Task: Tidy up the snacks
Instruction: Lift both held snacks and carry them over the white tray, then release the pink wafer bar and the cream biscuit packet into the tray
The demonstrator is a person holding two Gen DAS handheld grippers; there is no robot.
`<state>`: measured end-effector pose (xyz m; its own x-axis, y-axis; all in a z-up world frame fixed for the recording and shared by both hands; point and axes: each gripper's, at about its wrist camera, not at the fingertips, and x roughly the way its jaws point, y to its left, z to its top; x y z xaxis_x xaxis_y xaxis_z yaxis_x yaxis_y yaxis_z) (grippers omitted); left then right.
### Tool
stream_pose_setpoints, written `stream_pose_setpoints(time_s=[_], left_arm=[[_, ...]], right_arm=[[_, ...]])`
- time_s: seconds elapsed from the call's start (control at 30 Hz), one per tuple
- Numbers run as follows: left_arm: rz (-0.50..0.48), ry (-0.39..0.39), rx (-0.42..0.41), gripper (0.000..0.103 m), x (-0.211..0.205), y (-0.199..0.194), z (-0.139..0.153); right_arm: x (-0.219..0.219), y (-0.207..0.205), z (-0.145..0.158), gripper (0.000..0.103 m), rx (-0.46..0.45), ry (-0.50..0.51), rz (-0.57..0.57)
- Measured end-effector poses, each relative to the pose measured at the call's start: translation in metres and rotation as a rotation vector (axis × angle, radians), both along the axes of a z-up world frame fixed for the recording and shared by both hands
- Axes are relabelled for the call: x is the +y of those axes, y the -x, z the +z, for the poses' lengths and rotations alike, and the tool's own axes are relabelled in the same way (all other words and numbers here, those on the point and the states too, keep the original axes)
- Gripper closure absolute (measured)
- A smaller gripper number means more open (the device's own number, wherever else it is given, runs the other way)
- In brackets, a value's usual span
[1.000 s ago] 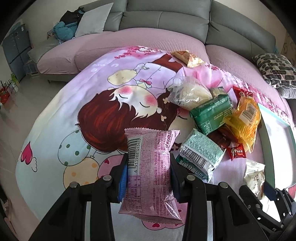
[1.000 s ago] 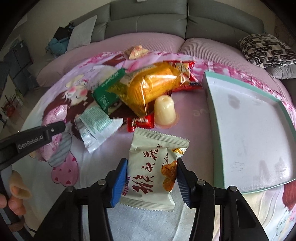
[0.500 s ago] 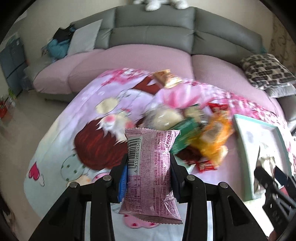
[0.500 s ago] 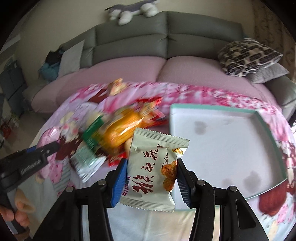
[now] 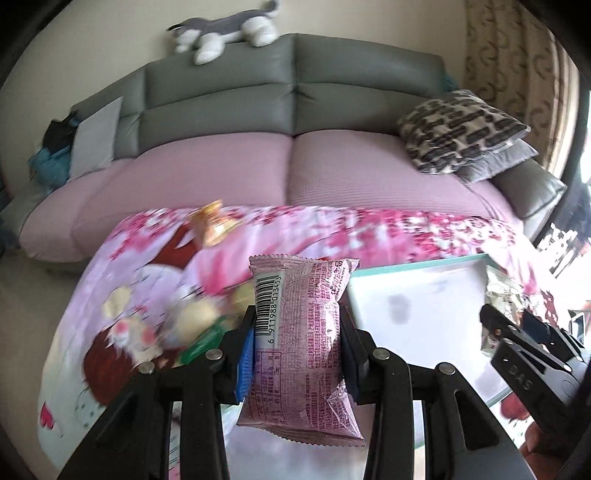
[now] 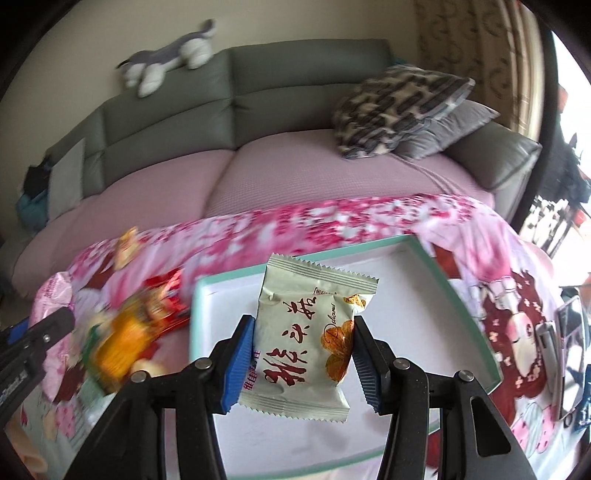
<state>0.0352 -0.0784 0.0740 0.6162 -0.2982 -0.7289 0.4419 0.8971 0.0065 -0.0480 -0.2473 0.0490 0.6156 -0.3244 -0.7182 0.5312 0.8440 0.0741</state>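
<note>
My left gripper (image 5: pixel 297 354) is shut on a pink snack packet (image 5: pixel 301 343) with a barcode, held above the cloth's snack pile. My right gripper (image 6: pixel 303 360) is shut on a cream snack packet (image 6: pixel 308 339) with red lettering, held over the white tray (image 6: pixel 406 306) with a teal rim. In the left wrist view the same tray (image 5: pixel 421 291) lies to the right, with the right gripper (image 5: pixel 517 332) and its cream packet (image 5: pixel 502 291) over its far side. A blurred heap of snacks (image 6: pixel 129 332) lies left of the tray, and the left gripper (image 6: pixel 33 339) shows at that view's left edge.
The snacks and tray rest on a pink cartoon cloth (image 5: pixel 351 229). A lone orange packet (image 5: pixel 212 221) lies near its far edge. Behind stands a grey sofa with pink seats (image 5: pixel 229 158), a patterned cushion (image 5: pixel 458 129) and a plush toy (image 5: pixel 225 29). A phone (image 6: pixel 565 339) lies at the right.
Both grippers have risen and swung right with their packets. The snack pile has slid left and down in both views, and the tray now sits under the right gripper.
</note>
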Motion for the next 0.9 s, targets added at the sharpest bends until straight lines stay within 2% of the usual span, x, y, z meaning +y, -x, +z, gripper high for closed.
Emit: stream_pose_setpoints(time_s=[0.2, 0.4, 0.6, 0.9], left_arm=[[-0.091, 0.0, 0.017, 0.062, -0.056, -0.006, -0.015], [-0.136, -0.024, 0.06, 0.062, -0.101, -0.016, -0.045], [-0.15, -0.051, 0.068, 0.062, -0.124, -0.021, -0.062], [-0.157, -0.067, 0.052, 0.06, -0.132, -0.021, -0.065]], right_arm=[[-0.045, -0.002, -0.023, 0.049, 0.028, -0.051, -0.07], [-0.077, 0.001, -0.047, 0.049, 0.053, -0.075, -0.126], [-0.096, 0.005, -0.057, 0.049, 0.061, -0.075, -0.165], [-0.101, 0.006, -0.059, 0.049, 0.066, -0.081, -0.172]])
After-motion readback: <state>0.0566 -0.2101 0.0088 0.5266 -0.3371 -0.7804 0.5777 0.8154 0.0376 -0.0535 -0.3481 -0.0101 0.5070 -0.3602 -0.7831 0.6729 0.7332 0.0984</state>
